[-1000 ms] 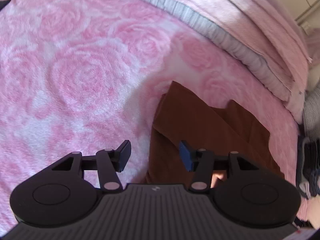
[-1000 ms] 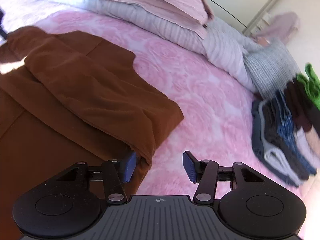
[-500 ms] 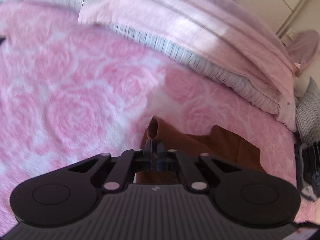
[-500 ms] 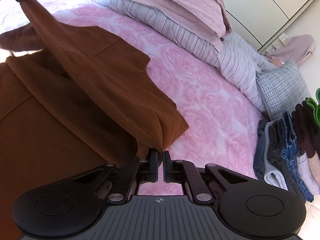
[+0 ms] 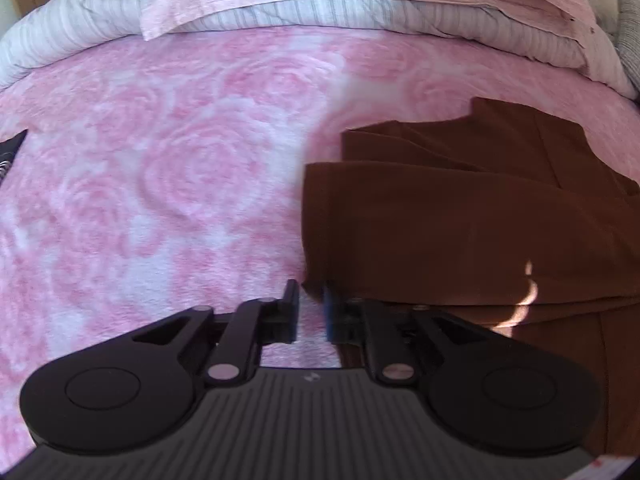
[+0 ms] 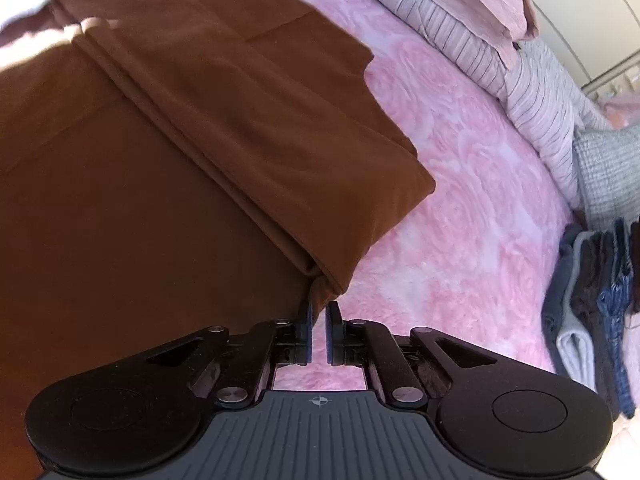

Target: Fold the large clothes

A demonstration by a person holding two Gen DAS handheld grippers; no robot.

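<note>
A brown garment (image 5: pixel 460 216) lies on the pink rose-patterned blanket (image 5: pixel 180 168), with one layer folded over the rest. My left gripper (image 5: pixel 312 312) sits at the near left corner of that folded layer. Its jaws stand a little apart, with blanket showing between them, and the cloth edge lies just past the tips. In the right wrist view the same garment (image 6: pixel 160 160) fills the left half. My right gripper (image 6: pixel 319 316) is nearly closed, pinching the near right corner of the folded layer at its tips.
Striped and pink pillows (image 5: pixel 320 4) line the head of the bed. A stack of folded clothes (image 6: pixel 592 312) and a grey checked cushion (image 6: pixel 612 168) sit at the right edge. A dark object (image 5: pixel 10 152) pokes in at the left.
Both grippers shut on the garment's corners, lifted them and carried the layer over. The layer now lies flat, and the left jaws have parted from the cloth.
</note>
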